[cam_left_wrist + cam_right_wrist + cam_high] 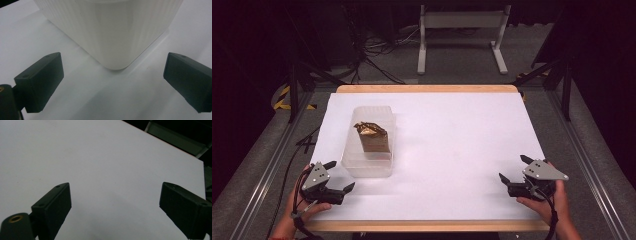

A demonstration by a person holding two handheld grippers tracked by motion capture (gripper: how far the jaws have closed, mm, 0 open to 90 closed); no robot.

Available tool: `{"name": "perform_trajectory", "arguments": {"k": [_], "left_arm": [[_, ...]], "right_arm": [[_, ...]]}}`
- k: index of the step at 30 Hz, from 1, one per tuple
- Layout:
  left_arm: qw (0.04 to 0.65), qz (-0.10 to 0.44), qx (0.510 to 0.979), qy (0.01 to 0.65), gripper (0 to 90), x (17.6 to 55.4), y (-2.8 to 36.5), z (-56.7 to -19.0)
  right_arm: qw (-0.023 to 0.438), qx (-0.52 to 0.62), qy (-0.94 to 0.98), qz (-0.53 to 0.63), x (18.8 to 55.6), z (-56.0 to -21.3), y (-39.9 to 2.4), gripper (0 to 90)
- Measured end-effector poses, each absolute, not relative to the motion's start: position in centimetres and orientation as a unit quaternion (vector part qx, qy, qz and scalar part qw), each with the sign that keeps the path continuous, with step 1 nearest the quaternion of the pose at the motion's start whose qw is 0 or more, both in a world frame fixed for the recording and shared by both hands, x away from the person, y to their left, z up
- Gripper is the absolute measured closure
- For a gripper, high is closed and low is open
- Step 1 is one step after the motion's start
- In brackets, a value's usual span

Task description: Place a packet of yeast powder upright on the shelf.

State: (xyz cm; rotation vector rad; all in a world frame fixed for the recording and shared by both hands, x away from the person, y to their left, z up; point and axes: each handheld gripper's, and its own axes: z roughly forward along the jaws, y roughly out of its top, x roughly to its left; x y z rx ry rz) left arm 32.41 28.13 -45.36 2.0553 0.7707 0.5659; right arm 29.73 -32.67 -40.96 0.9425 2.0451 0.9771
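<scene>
Nearest the person, the left gripper [338, 176] is held at the near-left corner of the tabletop [462, 150], just short of the near end of the clear plastic container [369, 142], which serves here as the landmark. Its jaws are spread wide and nothing is pinched between them. In the left gripper view, the container's rounded near corner [117, 37] is seen straight ahead of the open gap, close but apart from both jaws, with bare tabletop between.

The right gripper [515, 168] is held well to the right of the container, near the tabletop's right edge. Its jaws are likewise spread and empty, and in the right gripper view they are pointed across bare white tabletop [105, 165].

The container is placed on the left half of the tabletop, its long axis running from near to far, away from the person. A brown packet with a crumpled gold top [373, 136] is stood upright inside it, roughly at the middle. No lid can be made out on it.

The container lies ahead and slightly to the right of the left jaws, and the left gripper is judged by far the nearer. A short forward reach would be needed, with the narrow near end met first.

Beyond the tabletop, a white frame [462, 30] and loose cables are seen on the floor.
</scene>
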Motion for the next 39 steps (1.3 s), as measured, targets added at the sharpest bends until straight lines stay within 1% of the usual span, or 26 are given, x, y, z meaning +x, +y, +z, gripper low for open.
{"name": "perform_trajectory", "arguments": {"k": [12,17,30,39], "left_arm": [[0.424,0.225,0.819,0.313,3.8,32.6,28.2,-45.4],[0.423,0.227,0.819,0.316,3.8,32.6,28.4,-45.4],[0.426,0.233,0.816,0.313,3.7,32.3,28.5,-45.2],[0.425,0.232,0.817,0.313,3.7,32.3,28.5,-45.3]], "right_arm": [[0.346,0.391,0.767,0.373,27.6,-42.0,-35.4,9.6],[0.346,0.405,0.75,0.391,26.9,-42.6,-36.4,8.6],[0.368,0.408,0.738,0.391,26.6,-42.9,-36.4,8.2],[0.365,0.415,0.736,0.392,26.7,-43.1,-36.3,8.2]]}}
